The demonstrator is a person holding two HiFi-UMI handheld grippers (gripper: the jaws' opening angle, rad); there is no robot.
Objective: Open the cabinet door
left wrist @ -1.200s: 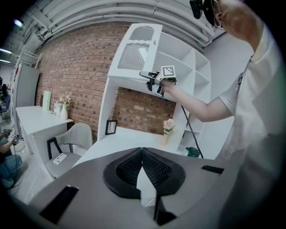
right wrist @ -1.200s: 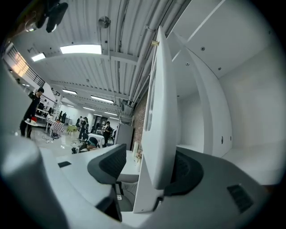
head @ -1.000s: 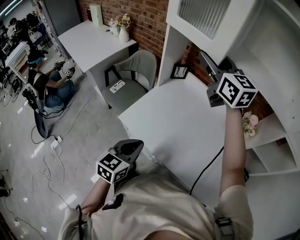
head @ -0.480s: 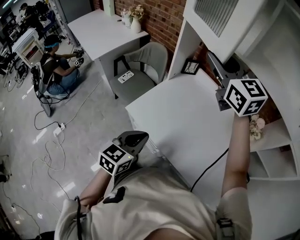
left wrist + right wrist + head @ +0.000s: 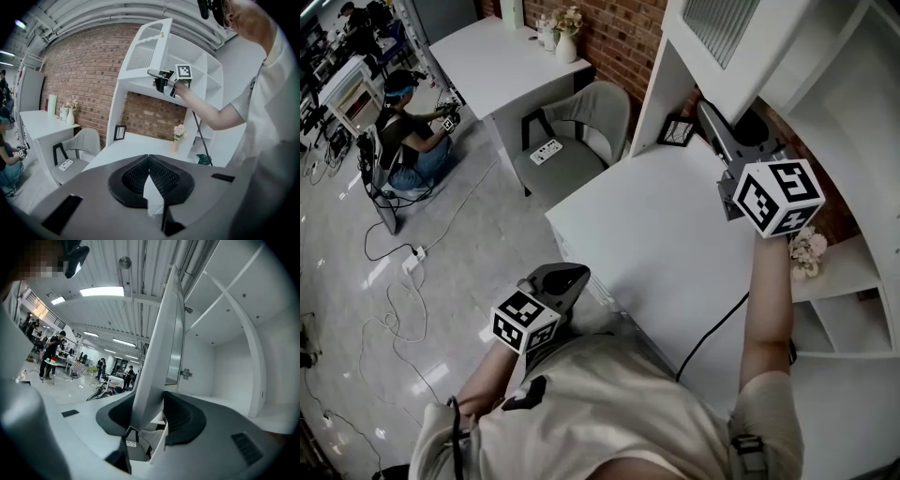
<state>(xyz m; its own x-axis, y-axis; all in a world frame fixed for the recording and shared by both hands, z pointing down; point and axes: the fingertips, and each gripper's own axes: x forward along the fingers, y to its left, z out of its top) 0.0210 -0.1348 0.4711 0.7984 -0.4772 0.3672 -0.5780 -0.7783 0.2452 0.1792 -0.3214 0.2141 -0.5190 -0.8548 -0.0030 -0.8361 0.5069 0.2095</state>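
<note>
Two grippers are in play, and only one has work. Nearest, at the lower left of the head view, the left gripper (image 5: 149, 159) hangs by the person's waist. Its pads are pressed together on nothing, and it has kept that place over the past second.

Beyond it the white desk (image 5: 647, 244) runs up the middle of the frame, carrying only a black cable (image 5: 717, 328) and a small picture frame (image 5: 678, 131) at its far end.

Above the desk, at the upper right, the right gripper (image 5: 150, 400) is held out on a straight arm. A second ago its jaws stood wider. They have since drawn in, and its own view now shows the free edge of the cabinet door (image 5: 163, 333) standing upright between the black pads, which bear on both faces. I read that as a pinch on the door, not a mere straddle.

The door hangs at the top of the head view, already set at an angle off the white cabinet (image 5: 853, 103), whose bare inside shows behind it. What looks like a hinge fitting (image 5: 186, 374) sits further in.

For the task, the grasp seems made. What probably remains is the pull, drawing the pinched edge round the hinge's arc until the door stands wide.
</note>
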